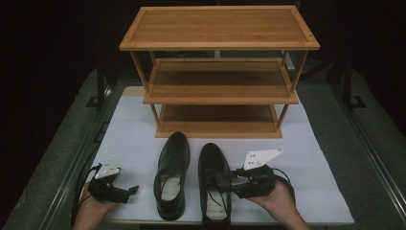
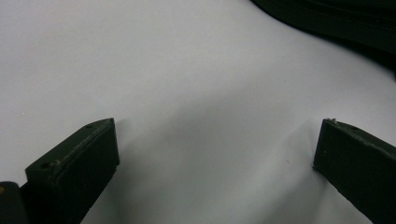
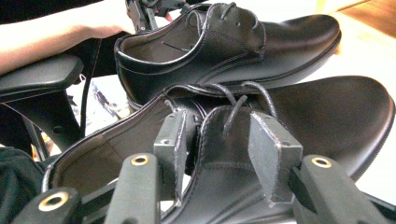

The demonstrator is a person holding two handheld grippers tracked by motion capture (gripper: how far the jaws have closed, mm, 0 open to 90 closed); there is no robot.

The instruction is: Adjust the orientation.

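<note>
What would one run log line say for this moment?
left claw: open, over white mat | right claw: astride right shoe lace area, grip unclear | left shoe: on mat | wooden rack: empty

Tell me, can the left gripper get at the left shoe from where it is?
Probably yes: the left gripper sits open beside the left shoe, with bare white mat between them.
</note>
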